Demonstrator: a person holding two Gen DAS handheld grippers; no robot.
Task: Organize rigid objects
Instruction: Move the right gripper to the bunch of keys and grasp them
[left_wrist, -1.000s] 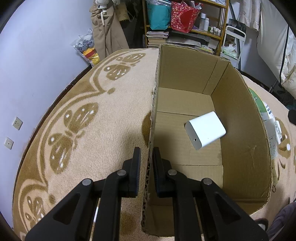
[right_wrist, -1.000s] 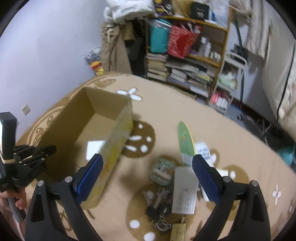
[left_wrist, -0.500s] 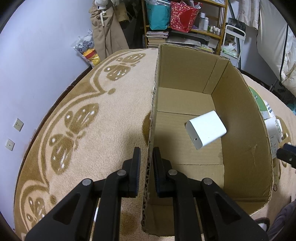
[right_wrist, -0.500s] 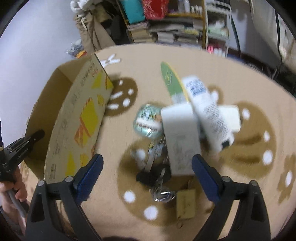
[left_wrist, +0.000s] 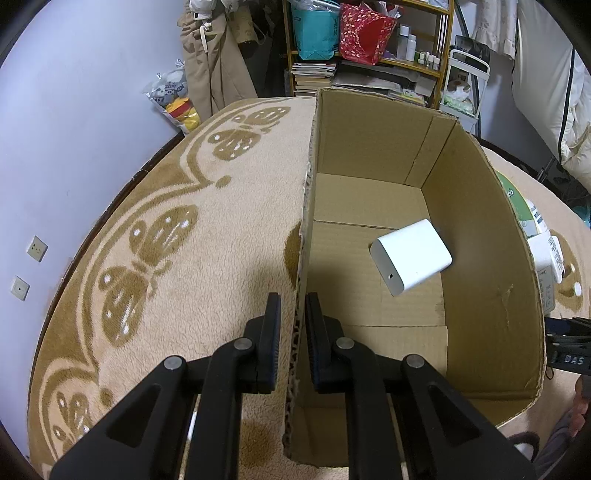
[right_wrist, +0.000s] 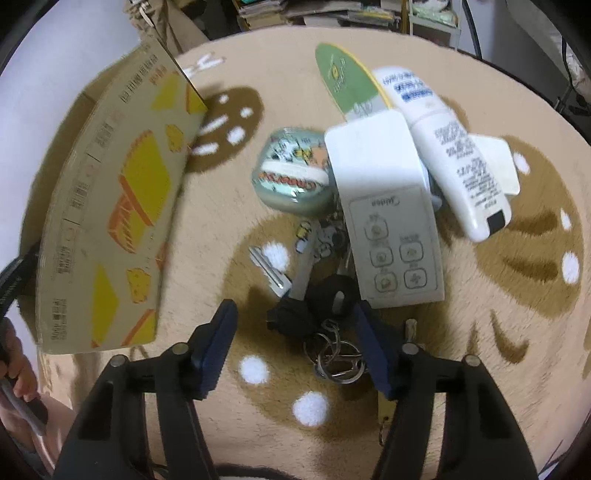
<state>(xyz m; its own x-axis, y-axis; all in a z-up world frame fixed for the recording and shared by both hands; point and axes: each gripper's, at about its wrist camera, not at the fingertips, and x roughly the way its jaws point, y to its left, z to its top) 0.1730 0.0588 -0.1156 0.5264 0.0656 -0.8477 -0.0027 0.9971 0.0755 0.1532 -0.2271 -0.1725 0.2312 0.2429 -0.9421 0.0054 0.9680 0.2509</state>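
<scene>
My left gripper (left_wrist: 294, 325) is shut on the left wall of an open cardboard box (left_wrist: 480, 258) standing on the carpet. A white charger block (left_wrist: 412, 256) lies inside on the box floor. In the right wrist view, my right gripper (right_wrist: 295, 314) points down over a pile of small things, and its jaws are closing. A black key fob with a bunch of keys (right_wrist: 314, 306) lies between the fingers, and the pads do not press on it. Behind the keys lie a white remote (right_wrist: 391, 221), a round cartoon tin (right_wrist: 291, 177) and a white tube (right_wrist: 454, 147).
The box's printed outer wall (right_wrist: 110, 206) stands left of the pile. A green oval card (right_wrist: 343, 81) and a flat white item (right_wrist: 498, 166) lie further back. A hand (right_wrist: 18, 369) shows at the lower left. Shelves with bags and books (left_wrist: 351, 37) stand beyond the carpet.
My right gripper has come down close over the keys and tilted more steeply, and its jaws have narrowed. The left gripper and the box have stayed put.
</scene>
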